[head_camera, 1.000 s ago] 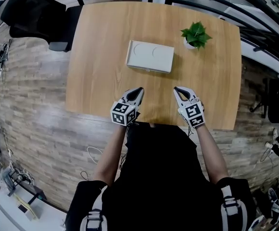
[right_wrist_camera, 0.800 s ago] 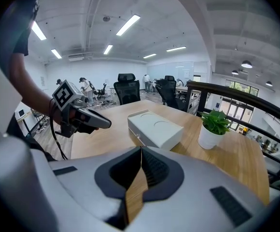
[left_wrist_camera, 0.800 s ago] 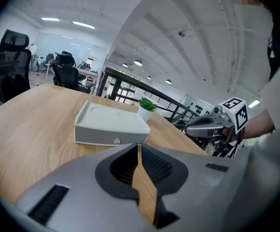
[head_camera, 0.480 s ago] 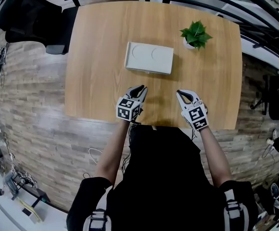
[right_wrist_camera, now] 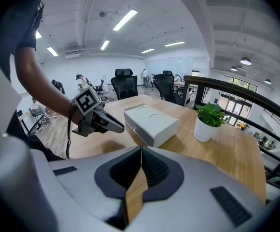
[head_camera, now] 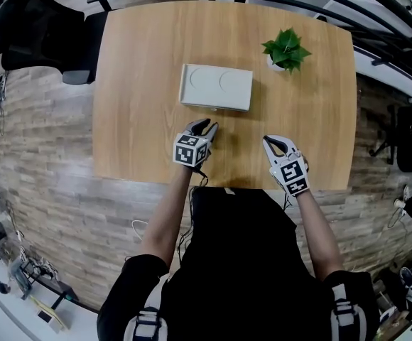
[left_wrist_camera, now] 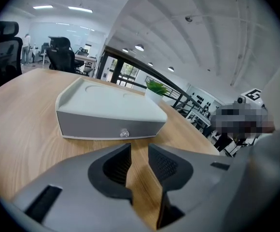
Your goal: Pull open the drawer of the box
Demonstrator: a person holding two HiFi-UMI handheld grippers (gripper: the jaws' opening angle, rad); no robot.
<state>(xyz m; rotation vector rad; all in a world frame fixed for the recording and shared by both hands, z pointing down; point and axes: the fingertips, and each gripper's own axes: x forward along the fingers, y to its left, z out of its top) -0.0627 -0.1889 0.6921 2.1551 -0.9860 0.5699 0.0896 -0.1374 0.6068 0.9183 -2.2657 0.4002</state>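
A flat white box lies mid-table; its grey drawer front with a small clear knob faces me. In the left gripper view the box fills the middle, drawer closed. My left gripper hovers just short of the box's near side, pointing at the knob. Its jaws are opening, a narrow gap between the pads and nothing in it. My right gripper hangs over the table's near right part, apart from the box. In its own view the right gripper is shut, tips touching, holding nothing.
A small potted plant stands right of the box, toward the far edge. The wooden table has black office chairs off its far left corner. A dark railing runs along the right side.
My left gripper has moved forward, from near the table's front edge to just short of the box. The right gripper has shifted only a little.
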